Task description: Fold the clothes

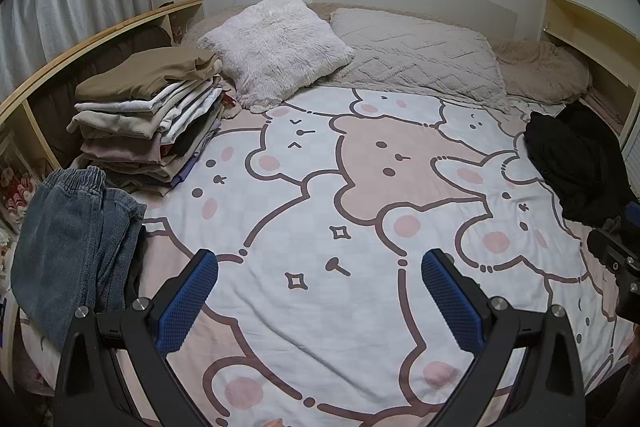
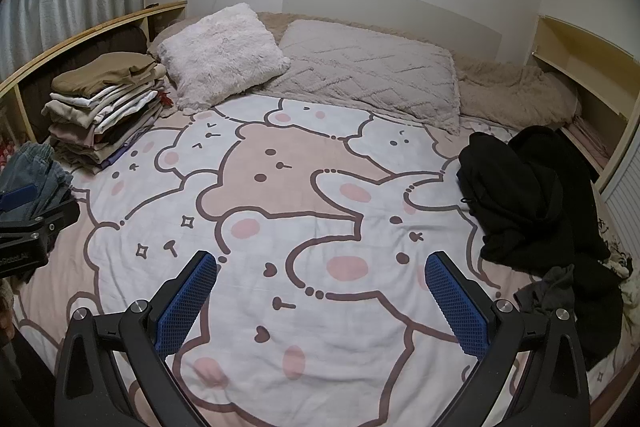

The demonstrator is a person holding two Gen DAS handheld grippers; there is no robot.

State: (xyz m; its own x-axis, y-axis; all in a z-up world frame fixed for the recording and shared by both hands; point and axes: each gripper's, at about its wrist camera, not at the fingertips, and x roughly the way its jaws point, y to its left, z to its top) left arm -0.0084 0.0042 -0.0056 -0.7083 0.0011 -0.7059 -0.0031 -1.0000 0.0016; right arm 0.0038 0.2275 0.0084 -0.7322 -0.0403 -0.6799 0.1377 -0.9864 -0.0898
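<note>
Bedroom walls ring a bed whose cartoon-bear sheet [image 2: 304, 187] fills both views. Left of the sheet's brown bear stands a stack of folded clothes [image 1: 152, 123], with folded blue jeans [image 1: 68, 243] nearer the camera. Right of that bear sprawls a crumpled black garment [image 2: 532, 203]. Left gripper [image 1: 320, 287] and right gripper [image 2: 320, 287] hover over the sheet, jaws spread wide, grasping nothing.
</note>
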